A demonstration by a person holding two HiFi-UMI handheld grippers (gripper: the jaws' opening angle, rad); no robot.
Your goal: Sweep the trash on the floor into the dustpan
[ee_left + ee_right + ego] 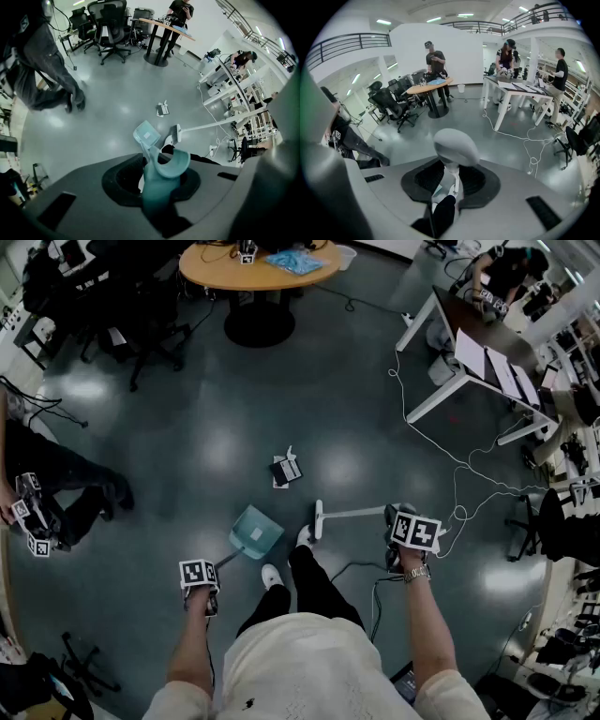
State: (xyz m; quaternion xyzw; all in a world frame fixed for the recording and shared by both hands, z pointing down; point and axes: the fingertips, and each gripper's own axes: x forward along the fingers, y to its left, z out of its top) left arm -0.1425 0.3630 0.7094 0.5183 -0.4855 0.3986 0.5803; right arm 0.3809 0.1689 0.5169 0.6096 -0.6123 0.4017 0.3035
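The left claw (157, 183) pinches the teal dustpan (256, 531) by its handle, the right claw (451, 180) pinches the broom (354, 513), and trash (285, 470) lies farther out on the floor (187, 437).

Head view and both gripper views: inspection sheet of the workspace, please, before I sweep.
Surface: dark glossy floor, with light reflections.
Job's things: trash, a small dark-and-white scrap, lies ahead of the teal dustpan and the broom, touching neither.
Clutter: papers on the white desk.
Grippers: left gripper shut on the dustpan's handle; right gripper shut on the broom's handle.
Cables: white cable trails from the desk across the floor to near the right gripper.
Surroundings: round table, office chairs, a bystander at left.
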